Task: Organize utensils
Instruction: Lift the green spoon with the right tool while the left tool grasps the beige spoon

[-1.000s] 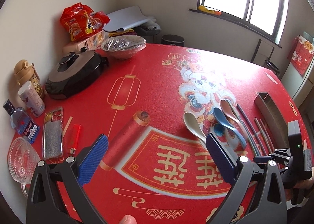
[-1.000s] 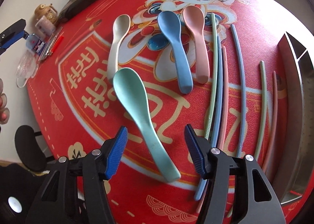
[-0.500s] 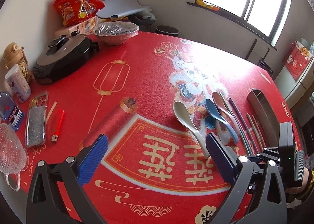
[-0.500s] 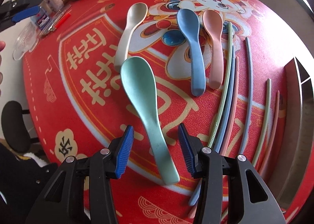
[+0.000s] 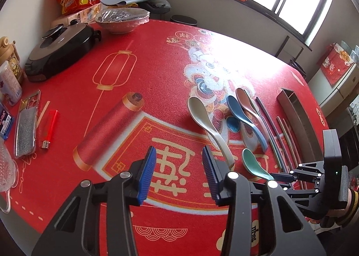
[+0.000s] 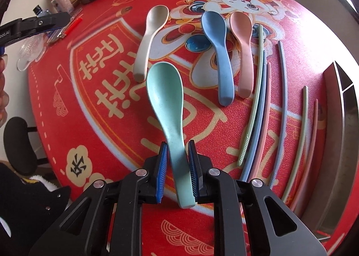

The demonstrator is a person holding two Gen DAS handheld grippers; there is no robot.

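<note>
Near the front edge of the tabletop (image 5: 157,58), in the left wrist view, our left tool (image 5: 177,174) hangs released over the red cloth, its blue pads apart with nothing between them. To its right lie the cream spoon (image 5: 205,121), the blue spoon (image 5: 244,119) and the pink spoon (image 5: 249,106), then the chopsticks (image 5: 272,134) and, far right, the metal holder (image 5: 298,117). The green spoon (image 5: 254,164) sits nearest, its handle reaching into our right tool (image 5: 277,176).

From the right wrist view, our right tool (image 6: 177,173) is clenched on the green spoon (image 6: 167,103), pads pressing both sides of the handle low down, bowl pointing away over the cloth. We judge the grip a little far back, so the long bowl end could droop or swivel. To do this step well we keep the squeeze firm, lift straight up before travelling, and hold the spoon level. We then carry it right, over the chopsticks (image 6: 262,108), toward the metal holder (image 6: 345,121) at the right edge, keeping clear of the blue spoon (image 6: 218,54) and pink spoon (image 6: 244,54). We should lower the handle or bowl into one compartment before letting go.
</note>
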